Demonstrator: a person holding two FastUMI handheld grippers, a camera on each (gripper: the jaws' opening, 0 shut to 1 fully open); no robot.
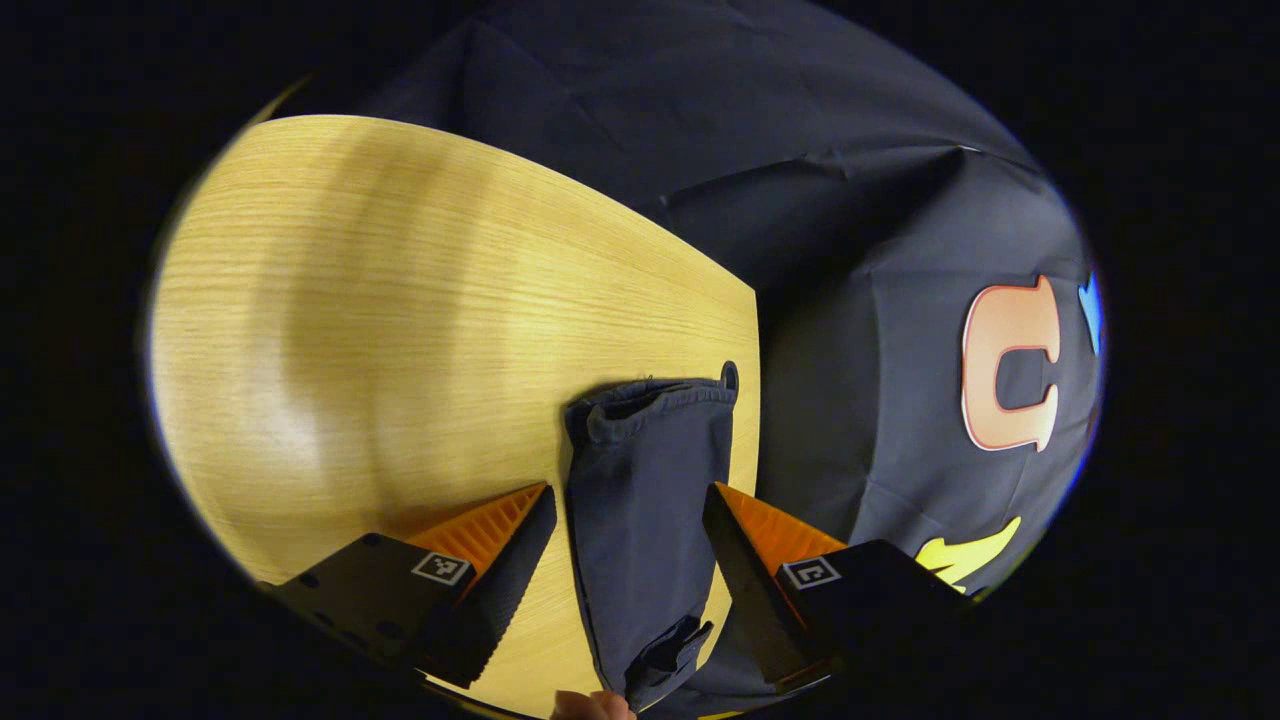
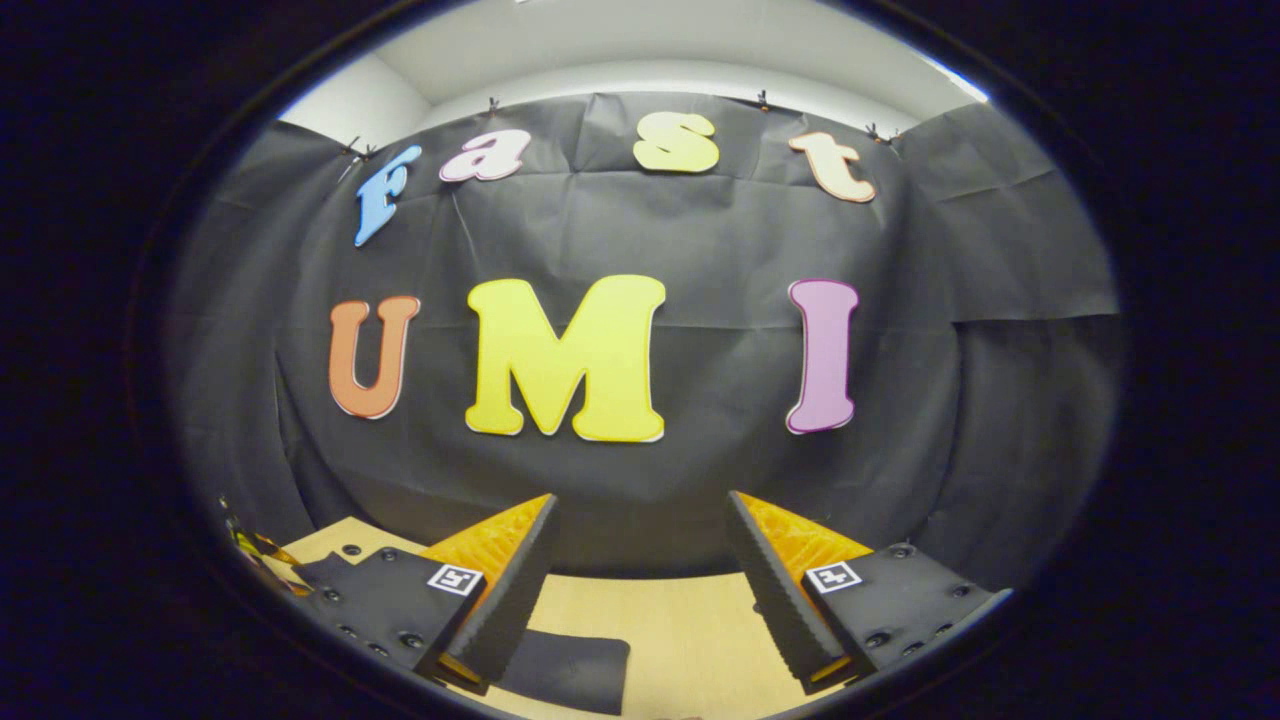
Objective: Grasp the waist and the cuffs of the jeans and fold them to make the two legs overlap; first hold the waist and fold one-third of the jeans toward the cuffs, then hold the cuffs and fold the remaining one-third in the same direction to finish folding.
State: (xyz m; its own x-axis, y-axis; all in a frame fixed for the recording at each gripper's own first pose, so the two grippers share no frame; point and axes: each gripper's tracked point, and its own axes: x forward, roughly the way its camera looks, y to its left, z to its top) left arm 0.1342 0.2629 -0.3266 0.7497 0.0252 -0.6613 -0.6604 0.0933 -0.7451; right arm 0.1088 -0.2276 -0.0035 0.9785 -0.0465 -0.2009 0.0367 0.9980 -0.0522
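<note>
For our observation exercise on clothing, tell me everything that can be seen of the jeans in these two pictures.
The jeans are dark navy, of a soft matte fabric, lying flat on the light wooden table near its edge by the black cloth wall. In the left gripper view they form a long narrow strip running away between the open left tongs, which do not touch them; the far end has a gathered, ribbed hem. The near end is bunched beside a fingertip. In the right gripper view a dark corner lies below the open right tongs.
</note>
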